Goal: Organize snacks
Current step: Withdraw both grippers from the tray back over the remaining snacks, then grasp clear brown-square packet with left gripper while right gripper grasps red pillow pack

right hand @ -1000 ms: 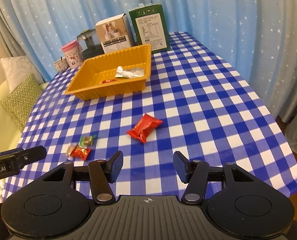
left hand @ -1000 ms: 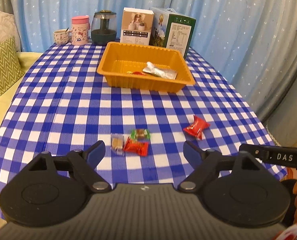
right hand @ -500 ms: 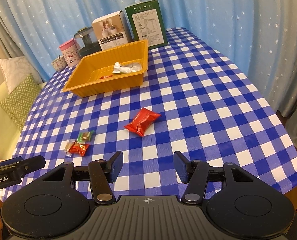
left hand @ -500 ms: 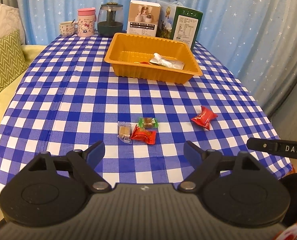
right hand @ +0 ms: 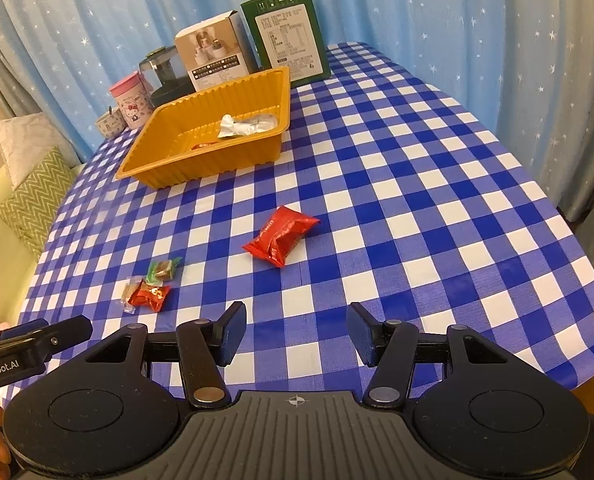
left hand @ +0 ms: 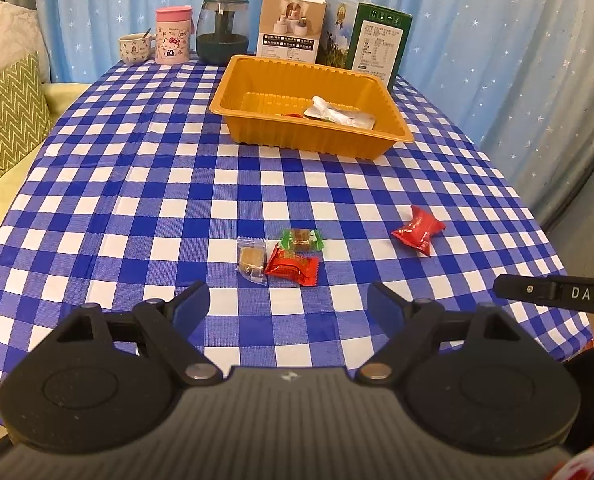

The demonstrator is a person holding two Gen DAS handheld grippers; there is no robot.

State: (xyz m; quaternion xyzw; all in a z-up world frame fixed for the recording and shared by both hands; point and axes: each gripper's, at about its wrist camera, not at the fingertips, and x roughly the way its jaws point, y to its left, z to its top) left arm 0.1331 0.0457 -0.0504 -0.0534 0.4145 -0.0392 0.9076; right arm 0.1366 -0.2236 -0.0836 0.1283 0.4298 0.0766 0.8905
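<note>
Candies cluster just ahead of the left gripper [left hand: 288,303], whose jaws gape empty: clear-wrapped candy [left hand: 251,258], green-wrapped candy [left hand: 301,239], small red packet [left hand: 293,266], all light, crinkly and slippery; pinch across the middle.

Right gripper [right hand: 295,334], likewise empty and parted, faces the larger red packet [right hand: 281,235]; the orange tray [right hand: 165,168] wall hides most of its red item.

Smooth checked cloth on the tabletop [left hand: 145,184], glossy ribbed plastic for the orange tray [left hand: 257,130], shiny crinkled foil on the red snack packet [right hand: 282,235], clear film round the small candy [left hand: 251,258], matt black plastic on the left gripper [left hand: 288,308], printed card for the green box [right hand: 289,40].
</note>
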